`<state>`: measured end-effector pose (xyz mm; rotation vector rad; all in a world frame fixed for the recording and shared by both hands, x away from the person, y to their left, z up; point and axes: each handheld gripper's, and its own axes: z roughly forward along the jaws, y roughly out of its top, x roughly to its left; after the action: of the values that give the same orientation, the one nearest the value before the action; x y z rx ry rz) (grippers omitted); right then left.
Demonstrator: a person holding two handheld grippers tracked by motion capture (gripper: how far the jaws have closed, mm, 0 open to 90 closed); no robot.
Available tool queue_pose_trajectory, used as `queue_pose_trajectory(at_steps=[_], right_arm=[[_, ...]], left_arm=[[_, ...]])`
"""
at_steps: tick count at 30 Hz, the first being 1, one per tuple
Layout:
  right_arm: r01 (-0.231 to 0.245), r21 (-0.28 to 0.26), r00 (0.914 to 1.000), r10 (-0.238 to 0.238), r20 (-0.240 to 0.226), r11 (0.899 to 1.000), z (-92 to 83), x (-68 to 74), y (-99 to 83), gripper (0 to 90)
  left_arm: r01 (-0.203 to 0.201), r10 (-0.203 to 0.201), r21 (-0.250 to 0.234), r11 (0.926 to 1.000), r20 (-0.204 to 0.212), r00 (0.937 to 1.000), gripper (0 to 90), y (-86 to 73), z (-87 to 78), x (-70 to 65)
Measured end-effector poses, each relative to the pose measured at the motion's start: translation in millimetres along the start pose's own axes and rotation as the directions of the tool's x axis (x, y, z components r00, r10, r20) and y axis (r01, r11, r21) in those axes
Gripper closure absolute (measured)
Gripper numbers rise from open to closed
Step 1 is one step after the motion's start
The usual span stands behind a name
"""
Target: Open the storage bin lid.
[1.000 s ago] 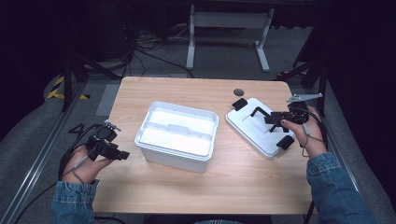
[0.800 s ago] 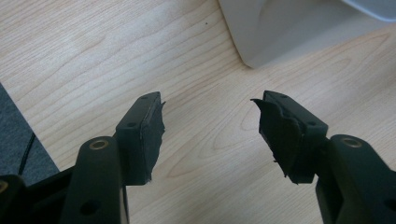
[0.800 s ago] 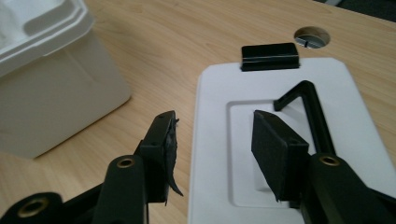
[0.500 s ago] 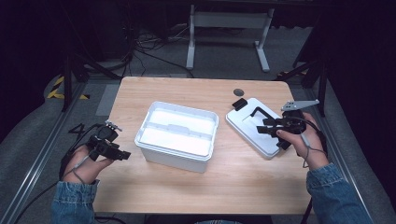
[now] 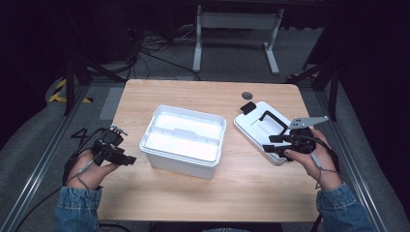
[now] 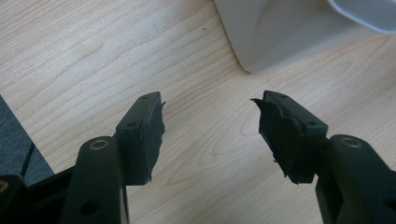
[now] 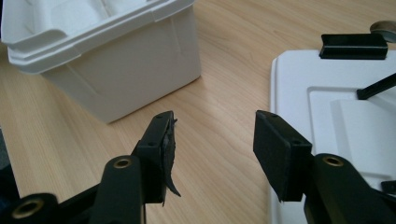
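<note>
High view shows lid (image 5: pixel 258 126) handle; right gripper view crops it.

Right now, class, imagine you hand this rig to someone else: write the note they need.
Left hand-held gripper: open, holding nothing, near the table's left edge beside the white box.
Right hand-held gripper: jaws have just been opening, nothing between them, over the near edge of the lid.
Things: the box sits open mid-table; its white lid with black handle and clips lies flat to the right, apart from the box.
Done: lid is off and released.
Left: judging by this, whatever goes with the open box; the lid is not on it.
</note>
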<state>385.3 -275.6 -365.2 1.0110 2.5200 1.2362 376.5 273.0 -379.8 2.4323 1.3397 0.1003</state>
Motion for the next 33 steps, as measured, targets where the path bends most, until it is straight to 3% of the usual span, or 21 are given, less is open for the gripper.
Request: queue_pose_trajectory(at_steps=[5, 22, 28, 33], right_arm=[[0.004, -0.008, 0.9999, -0.004, -0.013, 1.0, 3.0, 11.0, -8.4, 49.2], [0.064, 0.055, 0.9962, -0.06, -0.062, 0.996, 59.8, 33.8, -43.0, 49.4], [0.072, 0.09, 0.9969, -0.068, -0.039, 0.993, 78.4, 39.0, -60.3, 49.5], [0.076, 0.078, 0.997, -0.076, -0.013, 0.994, 85.3, 41.0, -69.8, 49.2]], left_arm=[[-0.01, 0.01, -0.005, 0.9999, 0.004, 0.9999, 40.5, 1.5, 0.4, -0.8], [-0.015, 0.015, -0.015, 0.9998, 0.007, 0.9999, 39.2, 1.2, 3.7, 1.0], [-0.016, 0.016, -0.014, 0.9998, 0.008, 0.9998, 39.2, 1.8, 4.0, 0.1], [-0.024, 0.024, -0.015, 0.9996, -0.001, 0.9997, 39.2, 2.1, 3.7, -0.3]])
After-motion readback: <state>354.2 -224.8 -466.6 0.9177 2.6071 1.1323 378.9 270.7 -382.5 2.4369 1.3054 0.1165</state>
